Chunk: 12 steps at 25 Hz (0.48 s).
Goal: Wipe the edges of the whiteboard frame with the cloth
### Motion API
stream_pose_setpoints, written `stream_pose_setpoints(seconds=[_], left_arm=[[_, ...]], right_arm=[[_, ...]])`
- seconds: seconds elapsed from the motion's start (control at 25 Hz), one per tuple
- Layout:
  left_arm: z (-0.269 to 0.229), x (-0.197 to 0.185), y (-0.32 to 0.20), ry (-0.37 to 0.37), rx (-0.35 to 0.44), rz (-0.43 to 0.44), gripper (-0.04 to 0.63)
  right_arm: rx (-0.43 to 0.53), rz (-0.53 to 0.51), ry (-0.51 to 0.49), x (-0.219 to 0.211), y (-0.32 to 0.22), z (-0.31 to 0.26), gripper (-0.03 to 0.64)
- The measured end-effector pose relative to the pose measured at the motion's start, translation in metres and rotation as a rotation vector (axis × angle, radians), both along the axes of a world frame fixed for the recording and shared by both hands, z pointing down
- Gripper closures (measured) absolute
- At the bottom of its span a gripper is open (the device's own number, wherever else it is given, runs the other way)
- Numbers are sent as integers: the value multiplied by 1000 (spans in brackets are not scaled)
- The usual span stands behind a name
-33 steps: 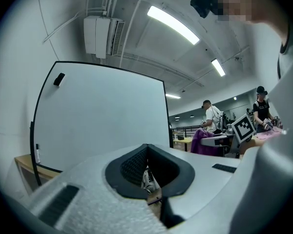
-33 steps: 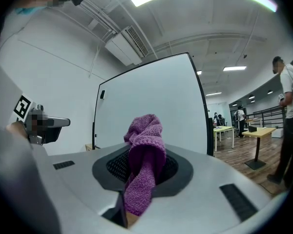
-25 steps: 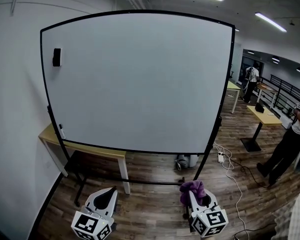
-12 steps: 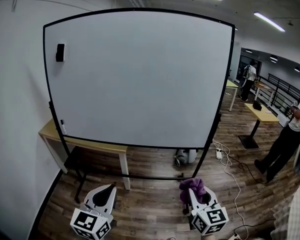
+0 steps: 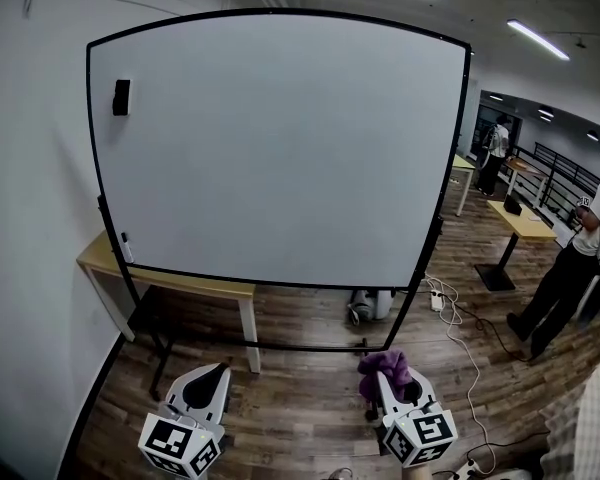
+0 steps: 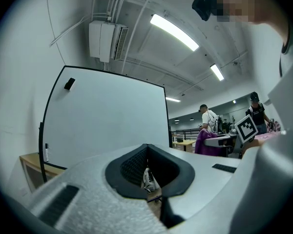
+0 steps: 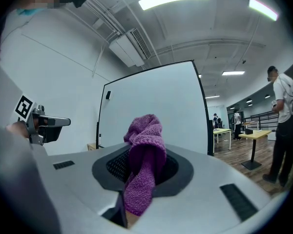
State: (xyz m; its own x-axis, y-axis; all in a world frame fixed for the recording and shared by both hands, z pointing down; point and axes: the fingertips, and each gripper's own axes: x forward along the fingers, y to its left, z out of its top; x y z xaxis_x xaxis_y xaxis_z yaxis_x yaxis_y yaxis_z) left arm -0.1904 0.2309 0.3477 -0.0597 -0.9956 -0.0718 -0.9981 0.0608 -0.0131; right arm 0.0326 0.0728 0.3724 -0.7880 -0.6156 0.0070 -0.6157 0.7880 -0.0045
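In the head view we see a large white whiteboard (image 5: 280, 138) with a thin black frame (image 5: 93, 158). It stands upright on a brown wooden plank floor (image 5: 300, 413). A small black rectangular block (image 5: 121, 96) sits on the board near its upper left corner. A small white pen-like thing (image 5: 126, 248) stands upright at the lower left part of the frame. Behind that corner is a light wooden table with white legs (image 5: 180, 286).

Low in the picture, well apart from the board, are the left gripper (image 5: 206, 386) and the right gripper (image 5: 393, 393). A purple knitted cloth (image 5: 384, 370) sticks out of the right gripper's tip. The marker cube of the left gripper (image 5: 180, 445) and the marker cube of the right gripper (image 5: 420, 438) carry only black-and-white square patterns, and we can read no words on them. A person in a white shirt and dark trousers (image 5: 570, 268) stands far to the right.

In the left gripper view the two jaws stand together and nothing is between them. Only a thin slit stays between the dark pads. The whiteboard is beyond them, on the left side. A white air-conditioning unit (image 6: 107, 40) hangs above it, near a long ceiling lamp (image 6: 175, 32).

In the right gripper view the jaws are closed on the purple cloth. Its bunched end rises above the dark pads and its other end hangs toward the camera. The cloth does not touch the frame, which stands beyond it.
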Motion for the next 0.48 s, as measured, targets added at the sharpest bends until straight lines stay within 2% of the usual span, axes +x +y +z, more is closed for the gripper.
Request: stream_pose_setpoints(seconds=[0.48], left_arm=[[-5, -1, -1, -5, 17, 12, 578]], right_arm=[[6, 13, 0, 1, 3, -1, 532]])
